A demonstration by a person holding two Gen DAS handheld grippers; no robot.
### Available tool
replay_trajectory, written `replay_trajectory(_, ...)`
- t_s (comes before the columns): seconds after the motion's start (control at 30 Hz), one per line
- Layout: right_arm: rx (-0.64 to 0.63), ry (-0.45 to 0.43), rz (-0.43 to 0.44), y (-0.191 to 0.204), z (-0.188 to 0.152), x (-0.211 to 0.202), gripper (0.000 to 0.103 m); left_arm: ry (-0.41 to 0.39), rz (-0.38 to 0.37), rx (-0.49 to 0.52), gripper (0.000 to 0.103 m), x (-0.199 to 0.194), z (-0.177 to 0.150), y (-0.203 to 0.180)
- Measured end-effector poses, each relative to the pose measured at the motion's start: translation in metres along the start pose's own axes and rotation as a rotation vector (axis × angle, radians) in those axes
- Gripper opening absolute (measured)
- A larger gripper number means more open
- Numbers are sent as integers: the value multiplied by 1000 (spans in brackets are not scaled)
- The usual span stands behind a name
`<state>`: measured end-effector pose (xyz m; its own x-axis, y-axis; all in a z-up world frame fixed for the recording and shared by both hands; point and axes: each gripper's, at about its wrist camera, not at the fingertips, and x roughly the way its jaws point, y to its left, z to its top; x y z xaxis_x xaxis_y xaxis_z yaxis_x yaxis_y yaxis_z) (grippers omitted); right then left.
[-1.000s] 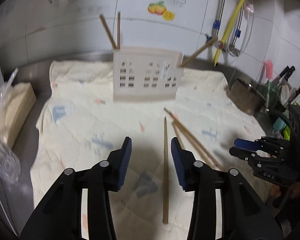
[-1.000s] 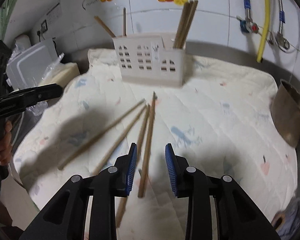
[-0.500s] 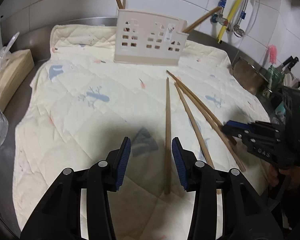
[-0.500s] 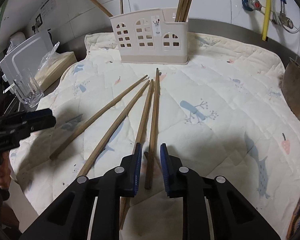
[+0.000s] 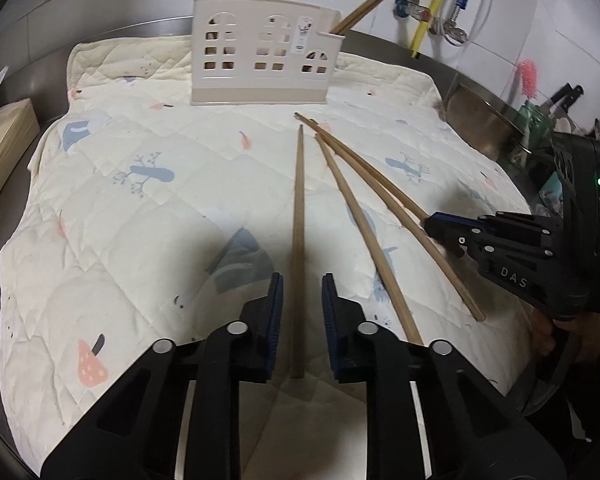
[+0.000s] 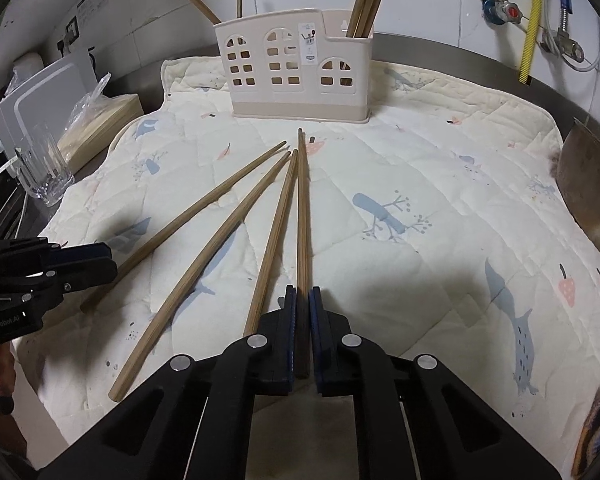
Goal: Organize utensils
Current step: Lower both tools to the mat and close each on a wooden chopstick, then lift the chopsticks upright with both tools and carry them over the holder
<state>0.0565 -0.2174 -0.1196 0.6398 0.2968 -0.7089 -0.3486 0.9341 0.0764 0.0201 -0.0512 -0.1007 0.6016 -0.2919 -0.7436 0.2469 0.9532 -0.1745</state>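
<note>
Several long wooden chopsticks lie fanned on a quilted cloth [image 5: 120, 208] before a beige house-shaped utensil holder [image 5: 260, 64], also in the right wrist view [image 6: 296, 72], which holds more chopsticks. My left gripper [image 5: 302, 304] is open, its fingers straddling the near end of the leftmost chopstick [image 5: 299, 220] without touching it. My right gripper [image 6: 303, 312] is shut on the near end of the rightmost chopstick [image 6: 302, 208], which still lies on the cloth. The right gripper also shows in the left wrist view [image 5: 440, 226], and the left gripper in the right wrist view [image 6: 96, 258].
A metal bowl [image 6: 588, 192] stands at the cloth's right edge. A glass mug [image 6: 44, 176], a wrapped wooden block [image 6: 96, 128] and a white box [image 6: 40, 100] stand left of the cloth. Pipes and a yellow hose [image 6: 530, 20] run down the tiled wall behind.
Both grippers moved down and forward to the chopsticks' near ends. My right gripper closed on the rightmost chopstick. My left gripper narrowed around the leftmost one but stays open.
</note>
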Motion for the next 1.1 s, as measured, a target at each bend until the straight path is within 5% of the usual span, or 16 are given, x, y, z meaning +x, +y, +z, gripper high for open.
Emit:
replay_trajectory(0.27,2,-34,-2,-3,3,-14,6,33,19,-1,17,12,-1,0)
replay_trajectory(0.57,-9,-172,-7,-5,32,-62,6,46,43,16,6,14,7,-5)
replay_trajectory(1.1,-90,-291,26,-15,122,-105,6,-177,56,141,6,-56,93,-7)
